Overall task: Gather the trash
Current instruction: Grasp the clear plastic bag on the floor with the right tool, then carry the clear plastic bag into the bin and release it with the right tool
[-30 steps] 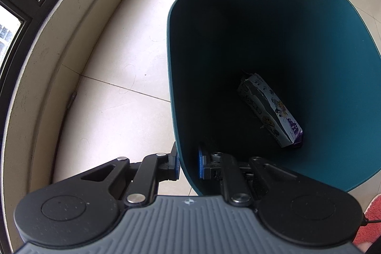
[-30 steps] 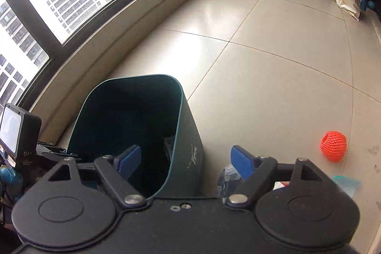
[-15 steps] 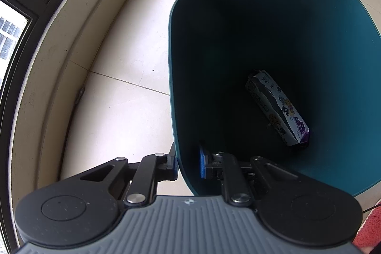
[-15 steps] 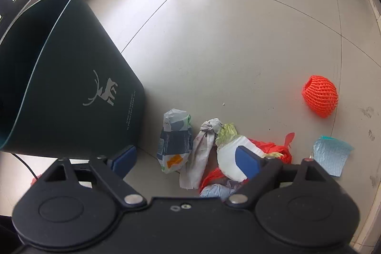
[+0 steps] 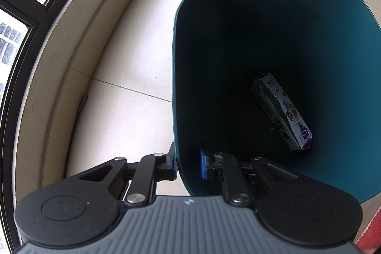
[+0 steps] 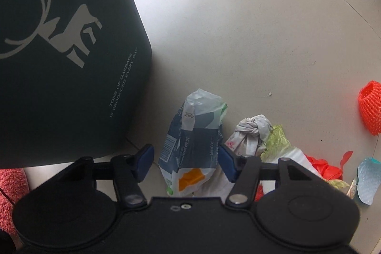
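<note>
Crumpled paper carton [image 6: 190, 151] between right gripper [image 6: 185, 162] pads, jaws just closing, not yet pressing; one orange net [image 6: 370, 108] far right; left gripper [image 5: 188, 162] clamped on one bin [image 5: 176, 87] rim, one box [image 5: 281, 111] inside ahead

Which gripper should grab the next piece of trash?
Right. The right gripper straddles the crumpled carton, its jaws just closing. The left gripper is clamped on the bin rim.
</note>
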`<move>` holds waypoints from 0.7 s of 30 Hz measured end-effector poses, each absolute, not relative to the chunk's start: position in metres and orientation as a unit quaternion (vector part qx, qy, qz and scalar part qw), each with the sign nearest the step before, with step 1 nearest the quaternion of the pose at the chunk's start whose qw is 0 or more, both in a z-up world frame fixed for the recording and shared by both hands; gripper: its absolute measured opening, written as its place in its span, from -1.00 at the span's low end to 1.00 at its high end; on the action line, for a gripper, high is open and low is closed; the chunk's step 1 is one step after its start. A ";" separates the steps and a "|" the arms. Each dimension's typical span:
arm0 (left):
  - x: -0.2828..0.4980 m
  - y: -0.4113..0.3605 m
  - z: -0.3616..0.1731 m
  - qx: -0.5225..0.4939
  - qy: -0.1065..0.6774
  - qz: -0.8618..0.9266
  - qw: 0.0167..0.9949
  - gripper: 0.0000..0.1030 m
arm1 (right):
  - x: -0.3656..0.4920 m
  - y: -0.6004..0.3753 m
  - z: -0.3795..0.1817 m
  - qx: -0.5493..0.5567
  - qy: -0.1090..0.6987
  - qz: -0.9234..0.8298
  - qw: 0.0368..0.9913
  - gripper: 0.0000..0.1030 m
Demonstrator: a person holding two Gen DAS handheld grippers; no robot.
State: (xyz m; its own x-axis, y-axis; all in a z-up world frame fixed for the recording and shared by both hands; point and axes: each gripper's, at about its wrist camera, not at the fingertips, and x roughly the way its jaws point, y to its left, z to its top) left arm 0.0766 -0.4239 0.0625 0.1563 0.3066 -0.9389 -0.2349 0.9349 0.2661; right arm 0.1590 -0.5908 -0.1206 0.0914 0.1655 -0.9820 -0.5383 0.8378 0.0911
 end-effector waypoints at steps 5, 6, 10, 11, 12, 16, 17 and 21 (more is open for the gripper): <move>0.089 -0.411 0.055 0.029 0.625 0.178 0.760 -0.67 | 0.159 -0.593 -0.129 -0.147 0.633 0.240 0.721 -0.63; 0.077 -0.408 0.058 0.028 0.625 0.178 0.760 -0.67 | 0.158 -0.593 -0.128 -0.147 0.632 0.240 0.722 -0.70; 0.085 -0.386 0.051 0.029 0.625 0.177 0.760 -0.67 | 0.155 -0.600 -0.113 -0.135 0.619 0.246 0.733 -0.92; 0.086 -0.386 0.051 0.027 0.625 0.178 0.759 -0.67 | 0.155 -0.601 -0.108 -0.137 0.616 0.248 0.735 -0.93; 0.081 -0.395 0.053 0.027 0.625 0.178 0.759 -0.67 | 0.155 -0.603 -0.093 -0.136 0.609 0.250 0.741 -0.94; 0.072 -0.422 0.058 0.026 0.624 0.179 0.760 -0.67 | 0.155 -0.614 -0.054 -0.123 0.599 0.259 0.748 -0.95; 0.067 -0.432 0.060 0.026 0.624 0.179 0.760 -0.67 | 0.155 -0.617 -0.043 -0.121 0.597 0.260 0.749 -0.95; 0.058 -0.447 0.062 0.026 0.624 0.179 0.760 -0.67 | 0.160 -0.627 0.014 -0.093 0.589 0.273 0.755 -0.95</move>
State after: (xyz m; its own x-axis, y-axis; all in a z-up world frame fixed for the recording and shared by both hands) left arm 0.0580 -0.4470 0.0623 0.1574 0.3047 -0.9393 -0.2410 0.9343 0.2627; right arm 0.1597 -0.6265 0.0145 0.1565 0.3028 -0.9401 -0.5222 0.8333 0.1814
